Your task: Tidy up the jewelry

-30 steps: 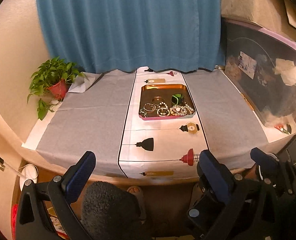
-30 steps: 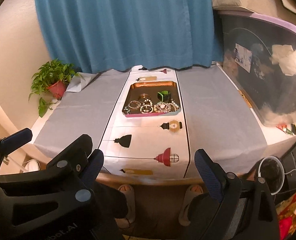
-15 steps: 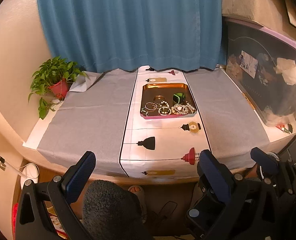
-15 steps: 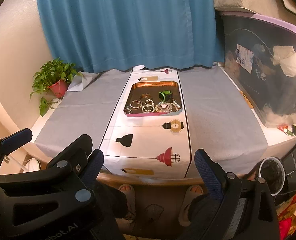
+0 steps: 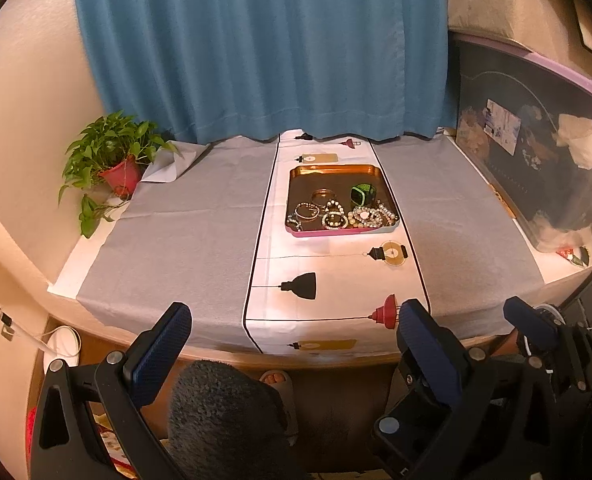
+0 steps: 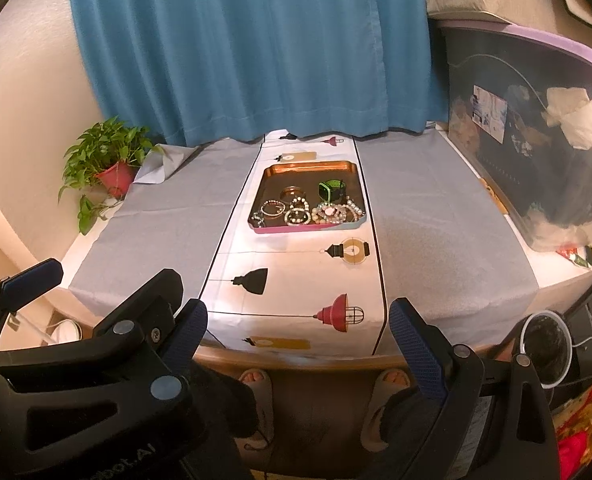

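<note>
A: Where was the jewelry?
B: All of it sat in the tray [image 5: 337, 171], bunched along the tray's near edge: bead bracelets [image 5: 369, 216], a gold bangle [image 5: 323, 195] just behind them, a green watch [image 5: 363, 194] beside the bangle. The far half of the tray was bare. Probably the tray served as the collecting spot, so nothing lay loose on the runner [image 5: 327, 280] under it.

A: Grippers?
B: The left gripper [image 5: 296, 344] was spread wide and held nothing; it hung near the table edge, well short of the tray. The right gripper [image 6: 296, 332] was likewise released and empty, level with the left one. Both pointed at the tray, likely to keep it framed.

A: Stage?
B: Could not be settled. Pieces heaped in the tray fit a pile awaiting sorting, or pieces already gathered in.

A: Anything else?
B: A potted plant [image 5: 112, 160] far left of the tray, a storage bin [image 5: 535, 152] far right. The person's feet [image 6: 256, 378] showed under the table, so they stood back from it.
</note>
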